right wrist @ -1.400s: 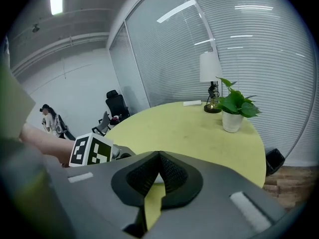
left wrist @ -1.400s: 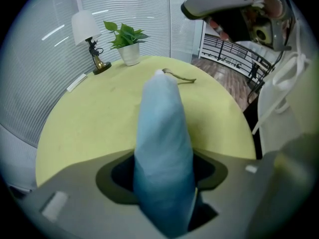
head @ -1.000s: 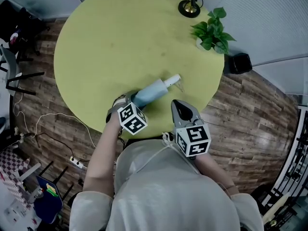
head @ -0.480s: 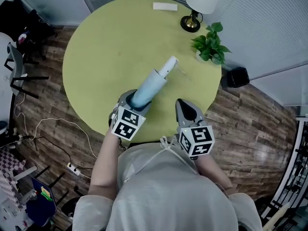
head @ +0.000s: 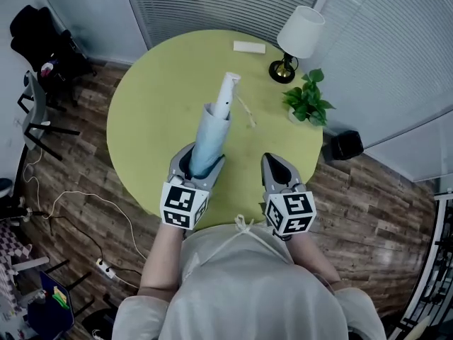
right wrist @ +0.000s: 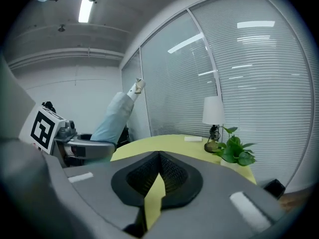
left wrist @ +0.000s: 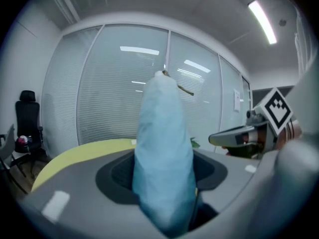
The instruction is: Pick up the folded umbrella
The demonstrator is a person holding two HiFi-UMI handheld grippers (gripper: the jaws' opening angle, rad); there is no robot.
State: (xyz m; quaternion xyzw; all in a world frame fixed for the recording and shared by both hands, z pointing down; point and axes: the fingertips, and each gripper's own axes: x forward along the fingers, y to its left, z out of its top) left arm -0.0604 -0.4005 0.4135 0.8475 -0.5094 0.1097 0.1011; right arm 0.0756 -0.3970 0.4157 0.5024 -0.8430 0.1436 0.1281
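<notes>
1. Blue cloth covers the folded umbrella [head: 210,137]. The left gripper [head: 200,163] pinches its lower end between both jaws. The umbrella is up off the table and tilted, with its white handle [head: 226,94] pointing up and away.
2. The cloth looks smooth, so I think the umbrella could slide down through the jaws if the squeeze is weak.
3. Most of the umbrella sticks out past the grip. A fast swing could make it tip or twist loose.
4. A thin strap [head: 245,112] hangs near the handle and could catch on something.
5. The right gripper [head: 278,167] is just beside the left one, its jaws pressed together on nothing. Closed like that, it cannot catch a falling umbrella.
6. The round yellow-green table [head: 156,91] lies below. A lamp [head: 297,37], a potted plant [head: 306,101] and a small white box [head: 249,47] sit near its far edge, well apart from the umbrella.
7. Around the table are a wood floor [head: 85,183], window blinds [head: 226,2], a black chair [head: 49,48] and a cable [head: 78,190].
</notes>
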